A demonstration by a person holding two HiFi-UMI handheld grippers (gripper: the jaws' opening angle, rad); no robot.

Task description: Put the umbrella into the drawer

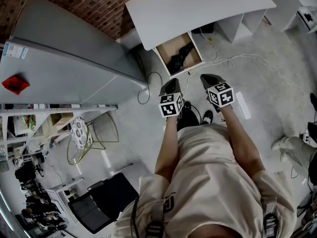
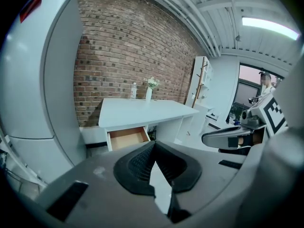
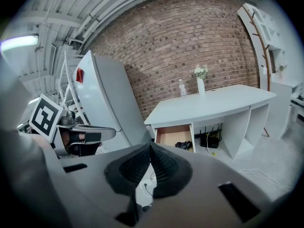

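Closed, empty: left gripper (image 2: 154, 146), right gripper (image 3: 150, 147). Left gripper view misses umbrella (image 1: 182, 55) in drawer (image 1: 170, 44).

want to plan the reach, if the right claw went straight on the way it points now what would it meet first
Nothing stands close ahead. The right claw, shut and empty, aims down towards the open drawer, so it probably meets the floor short of it; depth is unclear.

The drawer (image 1: 167, 46) stands pulled out from under the desk (image 1: 198, 9), open from above; the umbrella (image 1: 182, 55) fills its right half, the left half is bare. The fridge (image 1: 64, 58) stands close at its left. Cables (image 1: 231, 60) cross the floor (image 1: 148, 123) before it.
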